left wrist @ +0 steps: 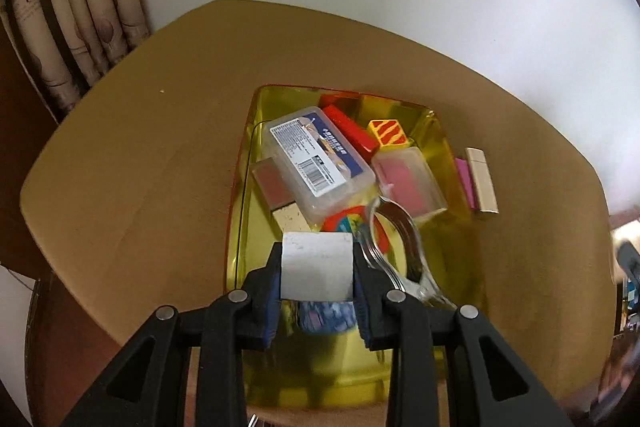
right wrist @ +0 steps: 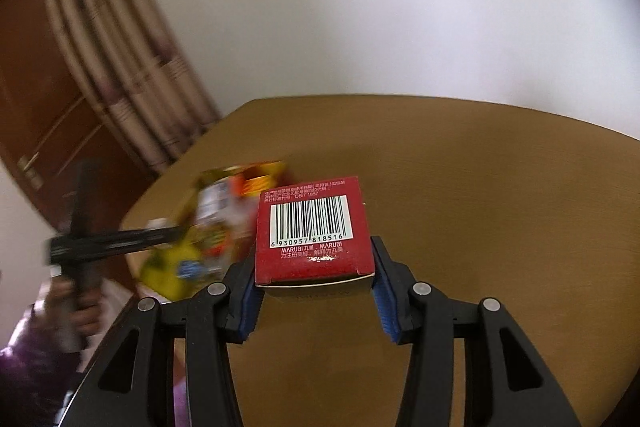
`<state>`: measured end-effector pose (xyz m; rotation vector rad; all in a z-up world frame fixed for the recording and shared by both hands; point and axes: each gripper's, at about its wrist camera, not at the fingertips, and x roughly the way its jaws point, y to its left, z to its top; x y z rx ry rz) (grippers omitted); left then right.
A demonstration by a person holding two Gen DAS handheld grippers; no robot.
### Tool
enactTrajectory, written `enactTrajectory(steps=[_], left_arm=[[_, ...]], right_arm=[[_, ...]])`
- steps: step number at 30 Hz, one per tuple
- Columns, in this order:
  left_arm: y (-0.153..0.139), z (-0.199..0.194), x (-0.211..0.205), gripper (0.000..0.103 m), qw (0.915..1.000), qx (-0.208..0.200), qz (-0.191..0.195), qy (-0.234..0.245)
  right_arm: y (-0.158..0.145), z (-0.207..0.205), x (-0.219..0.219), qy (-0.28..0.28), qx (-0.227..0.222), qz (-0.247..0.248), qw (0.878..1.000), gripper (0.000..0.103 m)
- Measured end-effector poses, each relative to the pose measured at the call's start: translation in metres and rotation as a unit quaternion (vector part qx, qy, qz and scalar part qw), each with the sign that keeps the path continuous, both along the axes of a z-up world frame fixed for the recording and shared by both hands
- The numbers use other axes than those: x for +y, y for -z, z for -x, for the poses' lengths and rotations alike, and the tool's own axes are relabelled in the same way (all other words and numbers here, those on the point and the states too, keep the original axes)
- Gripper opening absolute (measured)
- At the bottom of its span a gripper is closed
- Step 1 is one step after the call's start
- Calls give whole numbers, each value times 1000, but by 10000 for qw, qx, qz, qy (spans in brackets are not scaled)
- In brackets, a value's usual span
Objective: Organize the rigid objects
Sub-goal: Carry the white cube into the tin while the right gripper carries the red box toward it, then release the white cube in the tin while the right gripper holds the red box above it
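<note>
A red box (right wrist: 314, 231) is held between the two fingers of the right gripper (right wrist: 316, 291). A white barcode is seen on top of the box, with small white writing around it. The brown tabletop (right wrist: 480, 187) is seen under the box. Near the left edge of the tabletop, a yellow bin (right wrist: 176, 267) full of bright things is seen, but it is blurred. The left gripper (right wrist: 116, 241) is seen over the bin, also blurred.
</note>
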<state>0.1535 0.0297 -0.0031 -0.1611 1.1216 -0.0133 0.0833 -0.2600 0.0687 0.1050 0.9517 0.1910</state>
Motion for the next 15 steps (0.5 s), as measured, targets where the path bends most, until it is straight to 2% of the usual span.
enactTrajectory(steps=[2,6,9,13,15], left_arm=[[7,-3,2,31,9998,-9,-204,-78],[17,-1,4,31,9990,-95,-432,-86],[19,0,4,34,9995,-100,-292,7],[26,0,-1,34,9991,87,-391,148],[25,2,-3,34,9987,172,-438,203]], right_arm=[[-3,-5,21,-151,77,-111,9998,45],[3,-20,57,-409,217,-15,9989,45],[13,-37,75,-505,330,-13,9982,45],[28,-55,90,-556,518,-62,9971,45],[40,-69,104,-625,575,77,9964,45]])
